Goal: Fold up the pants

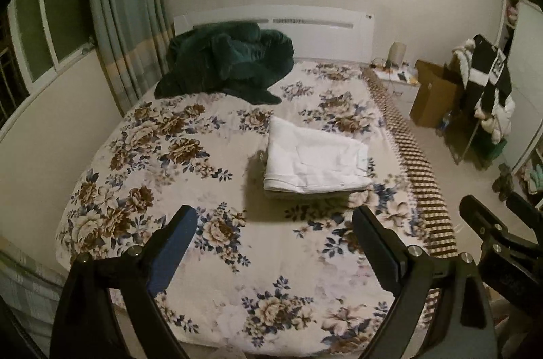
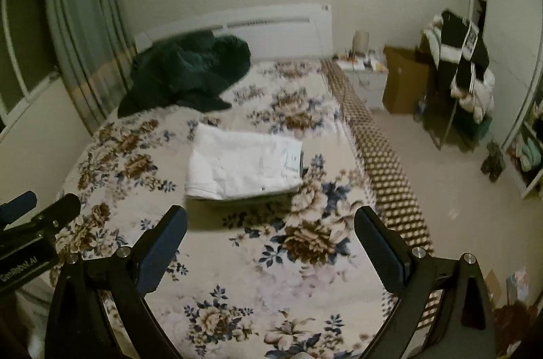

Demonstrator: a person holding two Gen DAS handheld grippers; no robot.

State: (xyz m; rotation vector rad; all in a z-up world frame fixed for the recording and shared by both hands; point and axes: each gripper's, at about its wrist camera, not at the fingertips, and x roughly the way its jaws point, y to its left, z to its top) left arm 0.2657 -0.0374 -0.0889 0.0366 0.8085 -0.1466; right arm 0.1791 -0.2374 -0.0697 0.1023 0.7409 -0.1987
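White pants (image 1: 314,160) lie folded into a compact rectangle on the floral bedspread (image 1: 190,155), right of the bed's middle. They also show in the right wrist view (image 2: 244,167), with a label at their right edge. My left gripper (image 1: 275,216) is open and empty, held above the bed's near part, short of the pants. My right gripper (image 2: 270,218) is open and empty, just short of the pants' near edge. The right gripper's finger shows at the right edge of the left wrist view (image 1: 488,223); the left gripper shows at the left edge of the right wrist view (image 2: 40,216).
A dark green blanket (image 1: 227,63) is heaped at the head of the bed by the white headboard (image 1: 305,30). A curtain (image 1: 125,19) and window are on the left. Right of the bed stand a nightstand (image 1: 397,80), a cardboard box (image 1: 432,94) and a clothes-laden rack (image 1: 485,87).
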